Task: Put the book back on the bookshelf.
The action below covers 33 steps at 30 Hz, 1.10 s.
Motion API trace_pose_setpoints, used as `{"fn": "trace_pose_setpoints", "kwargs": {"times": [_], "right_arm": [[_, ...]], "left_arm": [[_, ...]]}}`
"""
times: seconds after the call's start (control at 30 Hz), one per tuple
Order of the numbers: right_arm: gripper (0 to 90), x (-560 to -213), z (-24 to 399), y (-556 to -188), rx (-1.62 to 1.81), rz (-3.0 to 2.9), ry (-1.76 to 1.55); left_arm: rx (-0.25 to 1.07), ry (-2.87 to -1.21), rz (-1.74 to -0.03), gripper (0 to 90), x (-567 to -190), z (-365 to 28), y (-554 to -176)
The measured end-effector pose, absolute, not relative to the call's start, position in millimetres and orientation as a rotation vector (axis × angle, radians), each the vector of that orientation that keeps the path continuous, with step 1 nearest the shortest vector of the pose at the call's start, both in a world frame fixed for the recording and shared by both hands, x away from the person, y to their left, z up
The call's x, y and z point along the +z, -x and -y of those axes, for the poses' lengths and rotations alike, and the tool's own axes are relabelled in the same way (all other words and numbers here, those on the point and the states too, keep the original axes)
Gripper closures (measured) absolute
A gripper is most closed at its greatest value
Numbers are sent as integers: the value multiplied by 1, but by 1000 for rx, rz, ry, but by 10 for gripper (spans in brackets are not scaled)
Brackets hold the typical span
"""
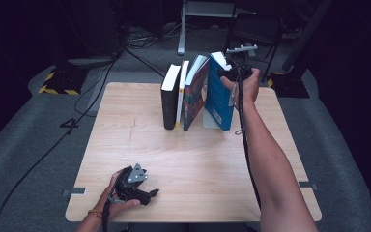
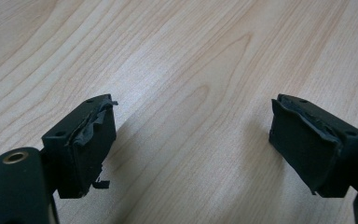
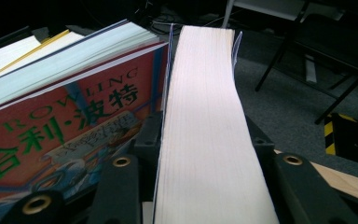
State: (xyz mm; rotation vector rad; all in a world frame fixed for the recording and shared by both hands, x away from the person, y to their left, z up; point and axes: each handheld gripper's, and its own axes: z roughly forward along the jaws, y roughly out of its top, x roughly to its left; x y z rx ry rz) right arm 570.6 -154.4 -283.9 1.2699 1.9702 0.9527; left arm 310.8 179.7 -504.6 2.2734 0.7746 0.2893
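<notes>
Wooden table (image 1: 193,159) | right tongs (image 1: 235,72) pinching blue book (image 1: 218,94) | left tongs (image 1: 142,191) spread

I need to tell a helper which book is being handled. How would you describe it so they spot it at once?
On the light wooden table, a row of four upright books stands near the far edge. The blue-covered book is at the row's right end, next to the red illustrated book. Unlike the others, it has the right claw clamped over its top page edge.
</notes>
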Motion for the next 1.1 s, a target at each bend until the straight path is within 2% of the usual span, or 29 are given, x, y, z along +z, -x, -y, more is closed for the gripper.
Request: {"fn": "trace_pose_setpoints", "kwargs": {"times": [1.1], "right_arm": [[579, -303, 176, -546, 994, -2059, -1232]], "left_arm": [[289, -2272, -774, 145, -505, -180, -310]]}}
